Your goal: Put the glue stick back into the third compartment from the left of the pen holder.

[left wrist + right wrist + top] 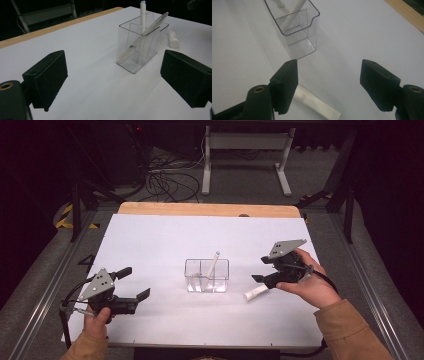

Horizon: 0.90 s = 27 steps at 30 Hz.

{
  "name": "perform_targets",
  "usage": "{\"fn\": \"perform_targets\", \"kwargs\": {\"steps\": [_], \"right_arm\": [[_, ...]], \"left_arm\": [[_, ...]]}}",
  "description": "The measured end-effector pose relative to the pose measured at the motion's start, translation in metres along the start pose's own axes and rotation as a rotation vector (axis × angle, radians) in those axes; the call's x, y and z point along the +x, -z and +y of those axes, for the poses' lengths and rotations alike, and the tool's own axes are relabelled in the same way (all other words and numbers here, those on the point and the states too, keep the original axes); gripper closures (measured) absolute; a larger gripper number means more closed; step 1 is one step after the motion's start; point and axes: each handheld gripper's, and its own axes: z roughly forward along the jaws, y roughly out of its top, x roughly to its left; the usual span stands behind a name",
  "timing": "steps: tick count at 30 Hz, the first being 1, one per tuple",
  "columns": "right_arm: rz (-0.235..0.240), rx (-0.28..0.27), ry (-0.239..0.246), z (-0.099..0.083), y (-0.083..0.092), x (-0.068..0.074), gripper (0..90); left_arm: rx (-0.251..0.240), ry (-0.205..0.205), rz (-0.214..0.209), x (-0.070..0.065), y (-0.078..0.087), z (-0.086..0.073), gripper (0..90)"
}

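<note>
From above, a clear box sits mid-table on the white sheet, with a pen leaning inside it. A white tube lies flat just to its right, right under the right gripper, whose jaws are spread and hold nothing. The left gripper rests well off to the left, also spread wide and holding nothing.

Along the left gripper's jaws, the box shows dividers, the pen slanting across them and a second white stick standing upright behind; the tube lies beyond.

Along the right gripper's jaws, the tube lies partly under the left jaw, not between them. It looks light, stiff and smooth (likely to roll), so I'd pinch it across its middle.
</note>
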Motion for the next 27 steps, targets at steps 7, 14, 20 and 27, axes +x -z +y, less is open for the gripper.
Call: {"fn": "perform_targets", "kwargs": {"steps": [7,14,20,27], "right_arm": [[0.001,0.021,0.018,0.002,0.0,0.0,31.6],[0.017,0.063,0.097,0.003,-0.005,-0.001,33.3],[0.04,0.113,0.191,0.002,-0.013,-0.002,35.3],[0.097,0.18,0.257,0.001,-0.024,0.0,35.5]], "left_arm": [[0.0,0.0,-0.001,0.0,0.0,0.0,8.1],[0.001,0.003,0.003,0.0,0.001,-0.001,8.1],[0.004,0.005,0.003,0.0,0.001,-0.001,8.1],[0.006,0.008,0.006,-0.001,0.002,-0.003,8.1]]}}
